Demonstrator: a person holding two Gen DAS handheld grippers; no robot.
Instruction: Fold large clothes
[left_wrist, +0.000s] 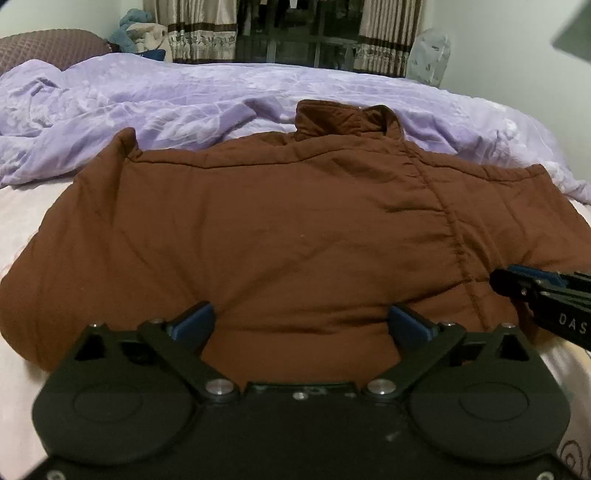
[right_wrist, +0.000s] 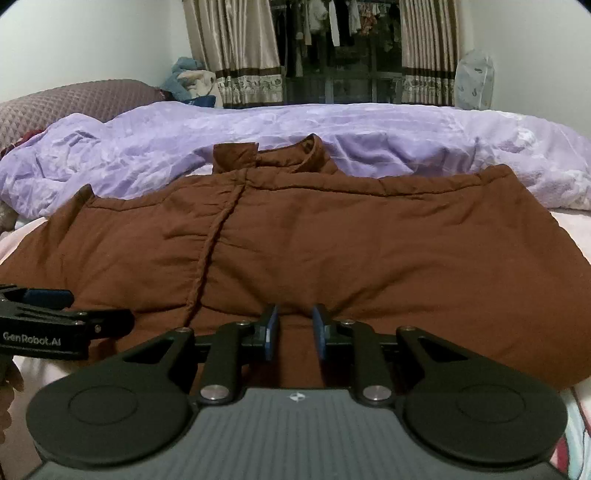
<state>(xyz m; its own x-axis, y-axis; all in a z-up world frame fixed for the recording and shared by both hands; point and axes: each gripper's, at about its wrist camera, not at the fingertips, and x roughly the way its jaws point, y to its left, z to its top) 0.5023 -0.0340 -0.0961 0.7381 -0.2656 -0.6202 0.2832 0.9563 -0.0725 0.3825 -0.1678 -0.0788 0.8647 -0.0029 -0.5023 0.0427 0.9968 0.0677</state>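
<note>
A bedroom here, patterned curtains (right_wrist: 243, 55) framing a dark window across the far side, and a bed (left_wrist: 22, 229) with a pale sheet filling the view. A rumpled lilac duvet (left_wrist: 166, 99) is heaped along the far side of the bed, and in front of it lies the brown padded jacket (left_wrist: 258, 221), spread flat at the near edge, collar (left_wrist: 347, 120) pointing at the duvet. The left gripper (left_wrist: 301, 325) sits at the jacket's near hem, jaws spread wide with fabric between them. The right gripper (right_wrist: 294, 330) is at the same hem, just beside it, jaws narrowed but apart, brown cloth showing in the gap.
</note>
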